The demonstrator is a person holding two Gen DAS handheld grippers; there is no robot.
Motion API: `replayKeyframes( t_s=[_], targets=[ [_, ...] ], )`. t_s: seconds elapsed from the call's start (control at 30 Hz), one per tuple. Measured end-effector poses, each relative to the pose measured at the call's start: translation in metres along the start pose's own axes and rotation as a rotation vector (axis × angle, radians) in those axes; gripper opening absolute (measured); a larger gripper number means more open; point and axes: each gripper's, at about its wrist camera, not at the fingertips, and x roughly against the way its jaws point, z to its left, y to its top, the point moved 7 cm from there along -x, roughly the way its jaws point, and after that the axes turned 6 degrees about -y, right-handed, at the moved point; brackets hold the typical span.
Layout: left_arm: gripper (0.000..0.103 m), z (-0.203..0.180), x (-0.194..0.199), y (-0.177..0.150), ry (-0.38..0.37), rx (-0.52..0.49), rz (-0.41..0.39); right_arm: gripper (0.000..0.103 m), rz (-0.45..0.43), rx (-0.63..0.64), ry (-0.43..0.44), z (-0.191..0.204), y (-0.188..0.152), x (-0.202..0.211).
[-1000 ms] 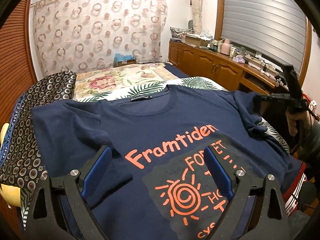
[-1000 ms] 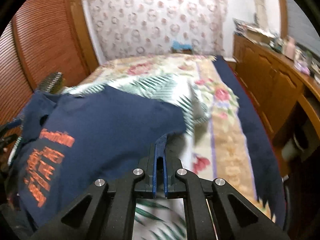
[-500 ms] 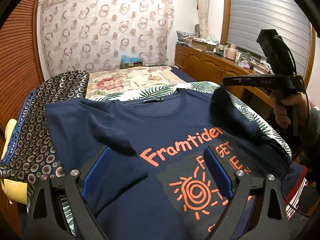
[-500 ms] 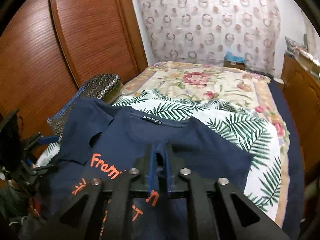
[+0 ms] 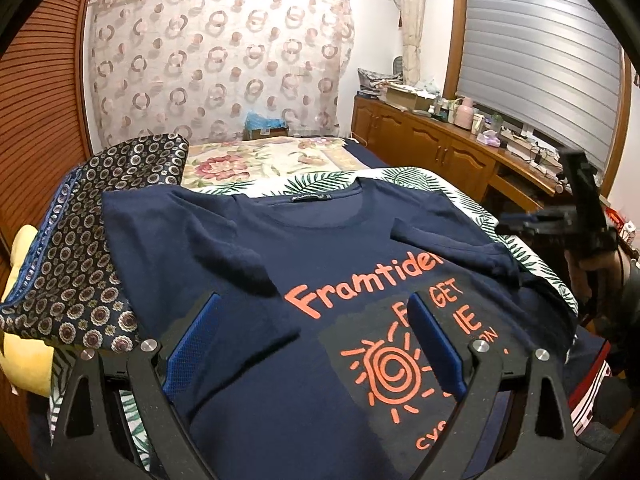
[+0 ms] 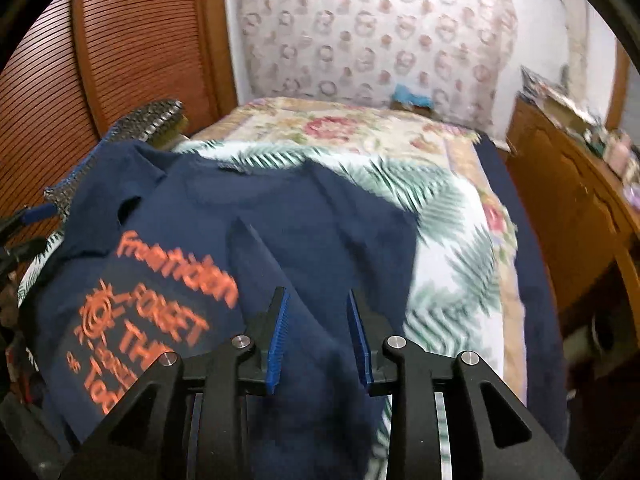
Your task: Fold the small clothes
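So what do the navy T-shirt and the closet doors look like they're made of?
The navy T-shirt looks like soft matte cotton knit, judging by its limp folds; its orange lettering seems a flat printed film. The closet doors look like reddish varnished wood with fine horizontal slats, possibly veneer.

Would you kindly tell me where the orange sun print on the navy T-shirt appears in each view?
Left wrist: the sun print sits lower centre-right, beside the right-hand finger.
Right wrist: the sun print sits far left, blurred, at mid-height.
Shared landmark: the circle-patterned curtain behind the bed.
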Motion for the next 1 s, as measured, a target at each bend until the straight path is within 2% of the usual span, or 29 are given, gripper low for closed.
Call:
replayKeyframes(
  t_s=[0.23,0.43,0.6,0.67,0.7,1.0],
  targets=[
    [0.094,-0.008,-0.010,-0.008,-0.020,0.002,0.027,0.030,0.058,-0.052,-0.009,-0.005,-0.033,0.003],
    [0.094,-0.015,-0.017,-0.015,-0.028,-0.003,0.050,0.030,0.071,-0.096,0.005,-0.016,-0.032,0.002],
    [0.094,-0.017,-0.018,-0.017,-0.031,-0.008,0.056,0.030,0.061,-0.081,0.032,-0.009,-0.027,-0.003],
    [0.094,-0.018,-0.019,-0.018,-0.032,-0.008,0.058,0.011,0.043,-0.066,0.022,-0.010,-0.028,-0.006],
    [0.094,-0.018,-0.019,-0.019,-0.031,-0.009,0.060,0.009,0.035,-0.060,0.030,-0.007,-0.027,-0.006],
    [0.094,-0.016,-0.019,-0.023,-0.027,-0.010,0.068,0.008,-0.054,0.044,0.135,0.040,-0.032,0.025]
  ],
)
